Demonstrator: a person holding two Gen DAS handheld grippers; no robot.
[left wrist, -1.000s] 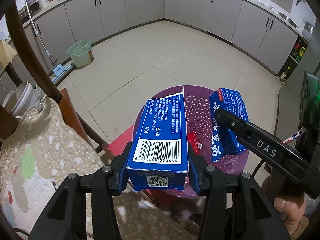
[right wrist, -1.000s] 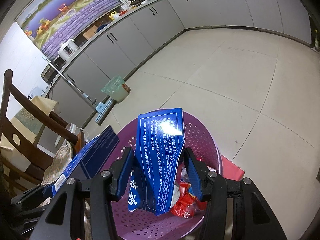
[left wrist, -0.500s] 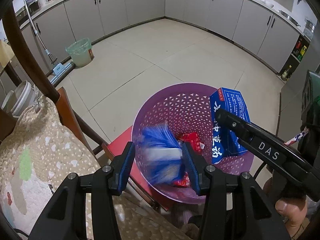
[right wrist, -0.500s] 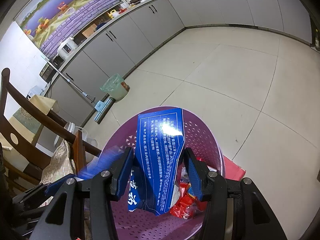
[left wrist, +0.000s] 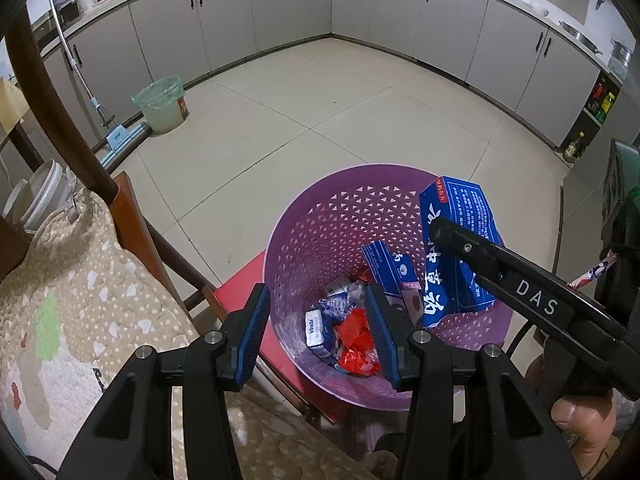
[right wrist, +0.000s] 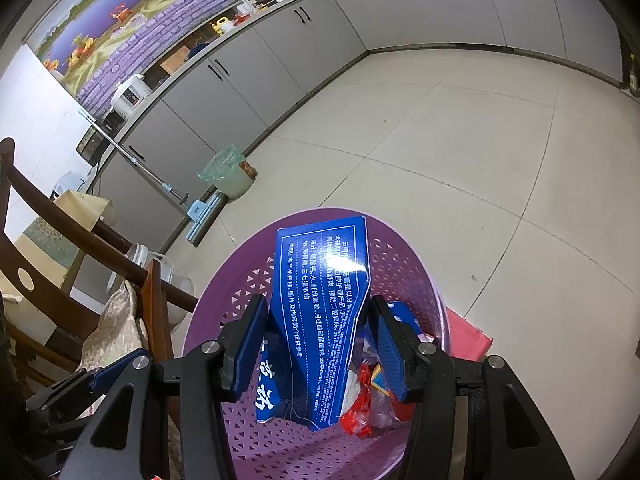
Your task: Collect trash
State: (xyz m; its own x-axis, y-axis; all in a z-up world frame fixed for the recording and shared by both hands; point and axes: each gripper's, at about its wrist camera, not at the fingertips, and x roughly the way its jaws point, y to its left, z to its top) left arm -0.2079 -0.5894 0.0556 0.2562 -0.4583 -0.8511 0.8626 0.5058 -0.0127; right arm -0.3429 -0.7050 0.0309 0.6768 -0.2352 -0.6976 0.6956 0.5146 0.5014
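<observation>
The left gripper [left wrist: 318,322] hangs over the purple basket [left wrist: 320,216] with its jaws apart and nothing between them. A small blue box [left wrist: 390,266] lies inside, on red wrappers [left wrist: 356,340] at the bottom. The right gripper [right wrist: 316,340] is clamped on a torn blue carton [right wrist: 320,300], which stands upright inside the basket's right rim.

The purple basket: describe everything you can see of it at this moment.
The purple basket is round, looks like plastic, and its wall is pierced with small triangular holes. It stands upright on a red seat beside a wooden chair. At its bottom lie a small blue box, red wrappers and tissue packets. The right gripper holds a torn blue carton over its mouth; the open left gripper hovers above.
</observation>
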